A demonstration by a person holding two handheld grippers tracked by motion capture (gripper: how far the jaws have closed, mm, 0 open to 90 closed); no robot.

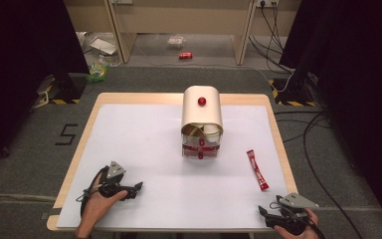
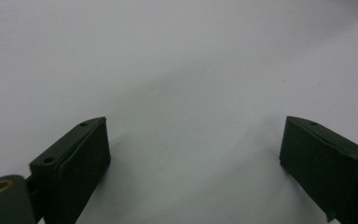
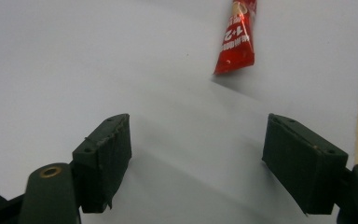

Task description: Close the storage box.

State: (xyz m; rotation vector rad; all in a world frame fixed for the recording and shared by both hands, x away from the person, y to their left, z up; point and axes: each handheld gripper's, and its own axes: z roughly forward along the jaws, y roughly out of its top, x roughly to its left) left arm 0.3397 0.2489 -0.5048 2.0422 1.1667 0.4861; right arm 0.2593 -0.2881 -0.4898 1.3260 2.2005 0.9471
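A cream, round-topped container (image 1: 202,115) with a red knob (image 1: 202,101) stands at the table's middle back; its open front shows pale cups above a clear base with red stripes. A red stick sachet (image 1: 257,170) lies flat to its right, and its near end (image 3: 236,38) shows in the right gripper view just beyond the jaws. My left gripper (image 1: 137,189) rests open at the front left over bare white surface (image 2: 186,79). At the front right corner my right gripper (image 1: 264,214) is open, with nothing between its jaws (image 3: 198,163).
A white sheet (image 1: 144,144) covers the wooden table (image 1: 278,119). On the floor beyond lie a red can (image 1: 185,55), plastic wrappers (image 1: 99,67) and cables (image 1: 308,134). Dark curtains stand at both sides.
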